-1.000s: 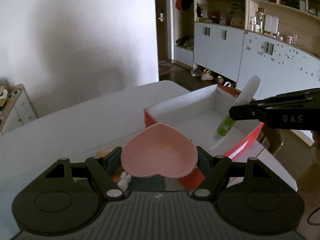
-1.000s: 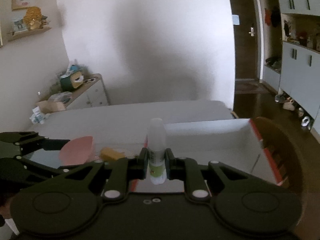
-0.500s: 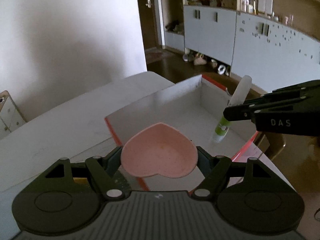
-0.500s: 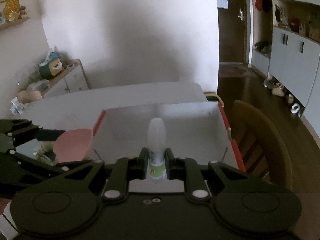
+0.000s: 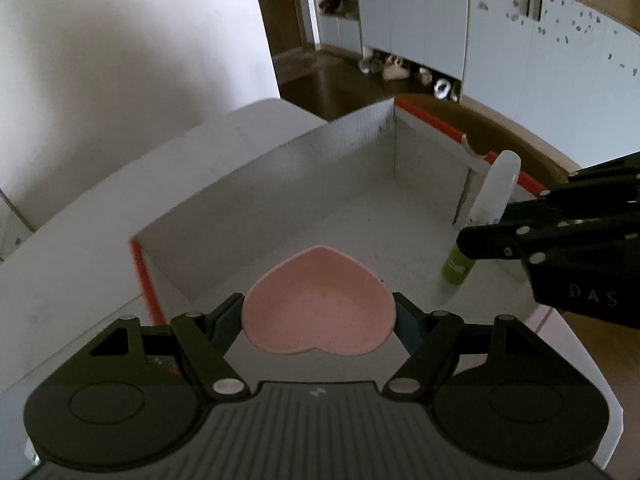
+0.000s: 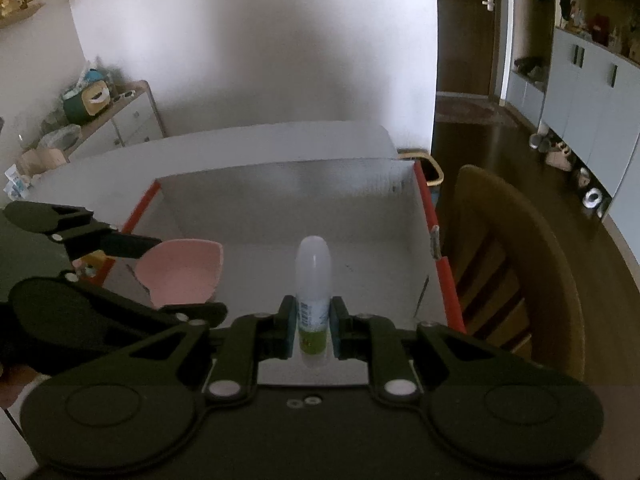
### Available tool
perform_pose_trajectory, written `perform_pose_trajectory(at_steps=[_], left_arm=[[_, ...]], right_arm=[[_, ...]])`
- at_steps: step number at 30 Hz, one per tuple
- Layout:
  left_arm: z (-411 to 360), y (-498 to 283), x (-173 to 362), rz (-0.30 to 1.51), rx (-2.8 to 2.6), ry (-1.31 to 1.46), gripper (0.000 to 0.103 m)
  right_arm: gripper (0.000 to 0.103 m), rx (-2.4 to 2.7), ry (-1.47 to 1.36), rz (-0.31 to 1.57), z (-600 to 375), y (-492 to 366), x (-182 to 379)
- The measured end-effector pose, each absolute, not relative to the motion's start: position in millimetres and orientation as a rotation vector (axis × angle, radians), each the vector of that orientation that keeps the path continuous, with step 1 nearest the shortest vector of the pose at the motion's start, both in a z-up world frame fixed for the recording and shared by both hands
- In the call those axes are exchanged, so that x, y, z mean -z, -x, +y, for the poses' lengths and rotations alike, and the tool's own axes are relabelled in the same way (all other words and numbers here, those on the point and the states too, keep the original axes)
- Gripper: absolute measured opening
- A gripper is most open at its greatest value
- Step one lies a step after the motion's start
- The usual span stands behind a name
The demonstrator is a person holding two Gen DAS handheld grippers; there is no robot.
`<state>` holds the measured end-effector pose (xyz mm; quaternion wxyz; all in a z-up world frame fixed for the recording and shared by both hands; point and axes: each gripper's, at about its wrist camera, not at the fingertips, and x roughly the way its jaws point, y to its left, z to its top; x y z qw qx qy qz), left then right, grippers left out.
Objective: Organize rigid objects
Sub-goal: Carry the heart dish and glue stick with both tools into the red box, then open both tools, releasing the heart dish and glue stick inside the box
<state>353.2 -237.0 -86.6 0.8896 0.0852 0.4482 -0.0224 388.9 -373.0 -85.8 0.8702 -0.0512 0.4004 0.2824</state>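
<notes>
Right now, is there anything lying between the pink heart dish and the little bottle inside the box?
No. In the left wrist view, only bare grey box floor separates the pink heart dish from the little bottle.

Left gripper [image 5: 319, 316] clamped on pink heart dish [image 5: 318, 316], one finger on each lobe side, point of heart facing away. Dish held over near end of open box [image 5: 280, 184] (white inside, red rim edges). Box sits on white table [image 5: 80, 248]. Right gripper [image 5: 464, 240] enters from right edge, closed around bottle [image 5: 480, 220], which is white on top with a green base and tilted, its cap leaning toward the far right wall. Bottle base is low inside box; contact with floor unclear. Behind: cabinets [image 5: 420, 20], dark floor with shoes [image 5: 394, 72].
</notes>
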Motion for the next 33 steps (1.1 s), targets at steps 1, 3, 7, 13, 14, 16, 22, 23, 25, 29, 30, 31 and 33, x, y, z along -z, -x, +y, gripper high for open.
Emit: perform_pose_trajectory(at_steps=[1,3,7,13,14,16,22,23,25,29,30,31,33], left_arm=[[-238,-358,90,0.942,0.045,-0.185,0.078],[-239,-366,95,0.963,0.046,-0.203,0.078],[-242,-379,102,0.995,0.041,-0.225,0.078],[-246,-395,111,1.050,0.038,-0.259,0.078],[-246,-398,114,1.068,0.038,-0.261,0.078],[-245,-403,119,1.112,0.040,-0.257,0.078],[-243,-410,134,1.209,0.045,-0.246,0.078],[-244,-410,136,1.220,0.045,-0.248,0.078],[-243,-409,138,1.233,0.048,-0.246,0.078],[-241,-406,135,1.238,0.048,-0.237,0.078],[-241,-405,134,1.235,0.050,-0.235,0.078],[-240,-405,133,1.234,0.048,-0.237,0.078],[-240,-401,132,1.237,0.045,-0.240,0.078]], right_arm=[[0.016,-0.593,0.111,0.843,-372,-392,87],[0.016,-0.597,0.113,0.857,-370,-398,89],[0.016,-0.600,0.118,0.886,-364,-410,95],[0.016,-0.608,0.127,0.900,-358,-421,98],[0.016,-0.607,0.128,0.904,-357,-423,98],[0.018,-0.599,0.123,0.912,-356,-426,99],[0.021,-0.577,0.103,0.948,-355,-432,105],[0.021,-0.578,0.100,0.953,-356,-432,105],[0.023,-0.580,0.097,0.957,-357,-432,106],[0.027,-0.588,0.093,0.960,-360,-430,104],[0.030,-0.588,0.091,0.958,-361,-429,104],[0.032,-0.586,0.091,0.955,-362,-429,103],[0.038,-0.589,0.089,0.949,-363,-427,102]])
